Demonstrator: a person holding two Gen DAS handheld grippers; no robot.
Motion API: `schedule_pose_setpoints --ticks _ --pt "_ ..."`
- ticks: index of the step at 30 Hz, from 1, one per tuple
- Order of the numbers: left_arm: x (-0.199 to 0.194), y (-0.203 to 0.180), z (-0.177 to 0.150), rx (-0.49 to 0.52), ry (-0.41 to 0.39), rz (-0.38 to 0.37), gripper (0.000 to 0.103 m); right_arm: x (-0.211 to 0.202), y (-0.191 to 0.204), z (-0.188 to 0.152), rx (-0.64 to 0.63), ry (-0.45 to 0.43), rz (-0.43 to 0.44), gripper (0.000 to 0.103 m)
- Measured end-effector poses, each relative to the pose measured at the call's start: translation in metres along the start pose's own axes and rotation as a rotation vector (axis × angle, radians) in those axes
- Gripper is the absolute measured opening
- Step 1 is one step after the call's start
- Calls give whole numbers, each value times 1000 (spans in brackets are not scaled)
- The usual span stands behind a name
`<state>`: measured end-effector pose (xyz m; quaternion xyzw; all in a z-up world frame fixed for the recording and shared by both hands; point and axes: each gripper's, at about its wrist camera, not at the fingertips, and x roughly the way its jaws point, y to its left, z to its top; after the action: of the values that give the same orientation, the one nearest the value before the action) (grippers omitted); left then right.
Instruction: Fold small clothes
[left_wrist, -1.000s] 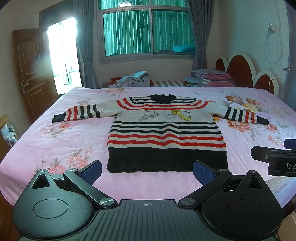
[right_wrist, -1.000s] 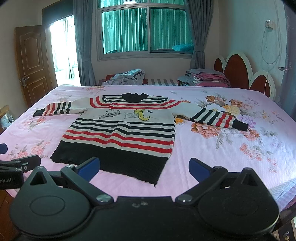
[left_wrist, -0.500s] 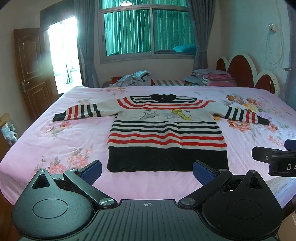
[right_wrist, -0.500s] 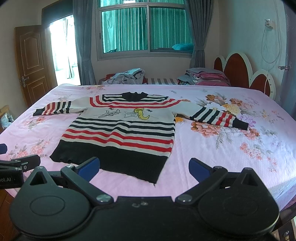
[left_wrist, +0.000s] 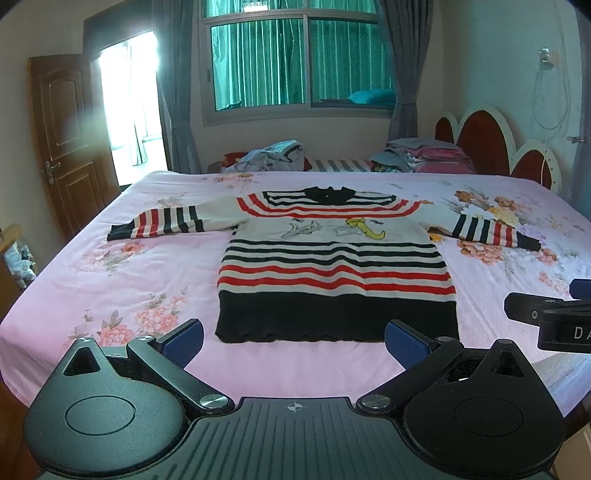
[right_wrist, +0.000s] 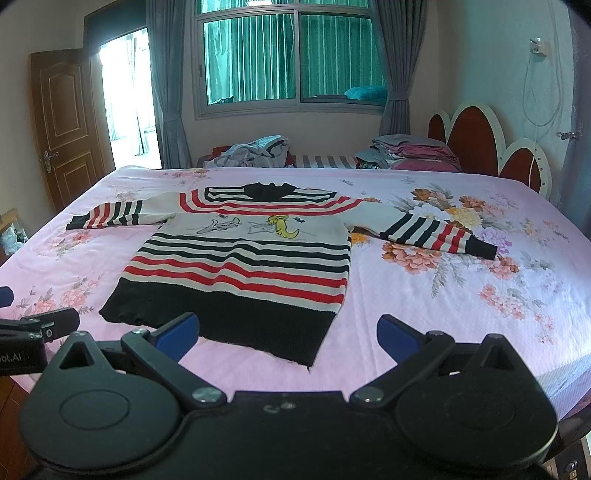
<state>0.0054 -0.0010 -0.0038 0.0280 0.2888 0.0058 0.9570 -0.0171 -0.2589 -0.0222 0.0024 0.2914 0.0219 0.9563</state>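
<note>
A small knitted sweater (left_wrist: 334, 258) with red, black and cream stripes lies flat and face up on the pink floral bed (left_wrist: 122, 280), both sleeves spread out sideways and the black hem nearest me. It also shows in the right wrist view (right_wrist: 240, 266). My left gripper (left_wrist: 293, 341) is open and empty, just short of the hem near the bed's front edge. My right gripper (right_wrist: 288, 334) is open and empty, near the hem's right corner. The right gripper's tip shows at the right edge of the left wrist view (left_wrist: 546, 317).
A heap of loose clothes (left_wrist: 269, 158) and a stack of folded ones (left_wrist: 424, 155) lie beyond the bed's far edge, under the window. A red and white headboard (left_wrist: 495, 144) stands on the right. A wooden door (left_wrist: 62, 140) is on the left.
Both grippers have drifted very slightly toward the bed. The sweater has not moved.
</note>
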Motion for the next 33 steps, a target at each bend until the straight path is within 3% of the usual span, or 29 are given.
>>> schedule_pose_setpoints --ticks 8,11,14,20,24,27,33 --pt "16 6 4 -35 2 -31 103 23 -7 9 32 -2 -8 103" --pt "33 12 13 -69 -16 -88 103 35 -16 16 57 -15 -27 103" --pt "62 19 29 -120 -16 -177 103 54 -27 27 83 -19 -55 103" --pt "127 12 68 -116 -30 -207 103 103 -45 54 133 -24 -129 102" --pt "171 2 98 -70 10 -246 103 130 -53 75 171 -21 -176 102" --pt "194 -7 118 -12 -8 -240 103 147 -60 90 201 -24 -199 101" --pt "236 -26 139 -45 -76 -237 103 171 -87 103 243 -29 -235 95"
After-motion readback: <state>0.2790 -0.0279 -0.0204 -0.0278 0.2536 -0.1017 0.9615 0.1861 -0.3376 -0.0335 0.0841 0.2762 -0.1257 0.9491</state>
